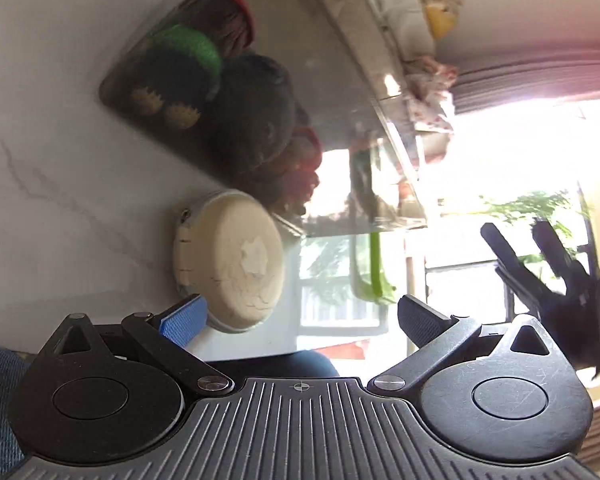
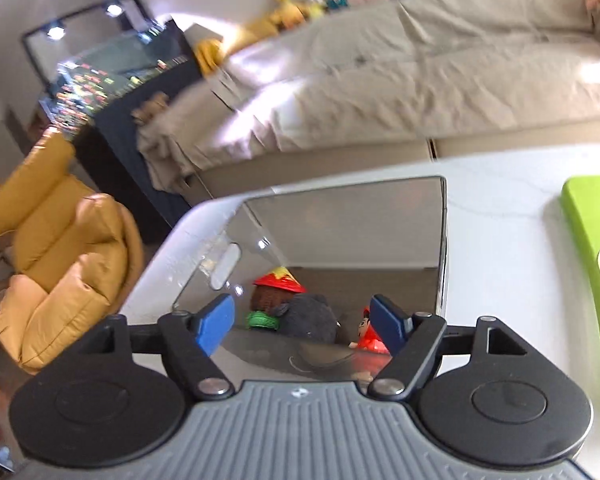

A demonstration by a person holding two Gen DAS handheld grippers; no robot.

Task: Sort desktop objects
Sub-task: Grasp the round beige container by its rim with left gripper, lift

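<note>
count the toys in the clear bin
4 that I can make out in the clear bin: a red-hatted doll, a green knitted piece, a dark grey plush, and a red figure. More may be hidden.

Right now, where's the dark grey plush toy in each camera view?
Left wrist: grey plush sits centre-left, inside the clear bin, beside the green-banded doll.
Right wrist: grey plush sits low centre, between the open fingers, in the bin.
Shared landmark: the green-banded doll.
</note>
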